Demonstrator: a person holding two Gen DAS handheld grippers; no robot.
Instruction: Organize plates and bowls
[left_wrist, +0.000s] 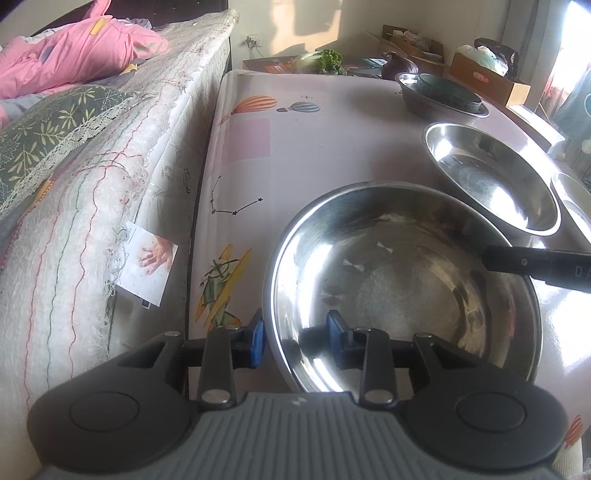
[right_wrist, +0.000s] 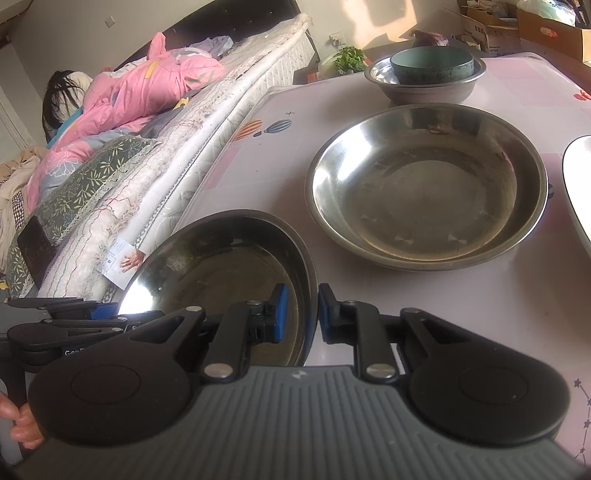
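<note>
The near steel plate (left_wrist: 402, 284) sits at the bench's near edge, closest to the bed, and both tools straddle its rim. The left tool (left_wrist: 295, 339) has one blue pad outside the rim and the other inside the dish; its pads stand a little apart around the wall, and whether they press the metal cannot be told. The right tool (right_wrist: 300, 314) meets the same plate (right_wrist: 221, 273) on the opposite side, one pad inside and one outside, close about the rim; firm contact cannot be confirmed there either. In the right wrist view the left tool (right_wrist: 96, 314) shows at the plate's far-left edge.

Just beyond lies a second steel plate (right_wrist: 428, 184), flat on the bench (right_wrist: 480, 295) and apart from the first. Farther back a steel bowl (right_wrist: 424, 86) holds a teal bowl (right_wrist: 432, 66) nested inside. A white dish edge (right_wrist: 578, 184) shows at the right border.

The bench wears a pale cloth printed with balloons and planes. Beside it runs a bed (right_wrist: 184, 147) with a pink quilt (right_wrist: 147, 85); leafy greens (right_wrist: 349, 57) and cardboard boxes (right_wrist: 517, 26) stand past the far end.
</note>
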